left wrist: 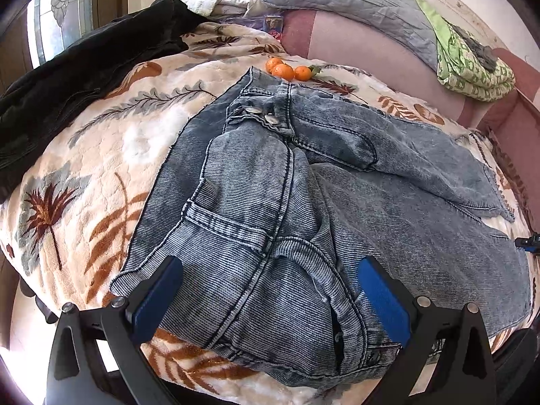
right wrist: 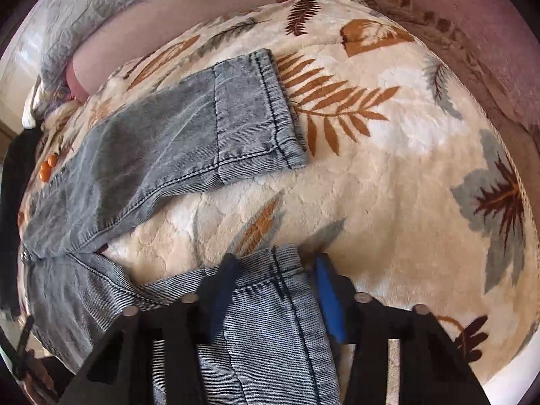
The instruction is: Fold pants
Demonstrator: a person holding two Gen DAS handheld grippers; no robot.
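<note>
Light blue washed jeans [left wrist: 270, 182] lie on a cream blanket with leaf print [left wrist: 101, 155]. In the left wrist view the waist end with two metal buttons [left wrist: 260, 114] faces away; my left gripper [left wrist: 270, 290] is open, its blue pads straddling the near waistband corner from above. In the right wrist view one leg [right wrist: 189, 128] lies flat, its hem [right wrist: 280, 111] to the right. My right gripper [right wrist: 273, 290] is open, blue pads either side of the near leg's hem [right wrist: 270, 303].
Three oranges [left wrist: 287, 69] lie beyond the jeans. A black garment [left wrist: 84, 67] lies at the left. A grey pillow [left wrist: 354, 3], a green patterned cloth [left wrist: 472, 67] and a pink sofa back [left wrist: 354, 44] are at the far side.
</note>
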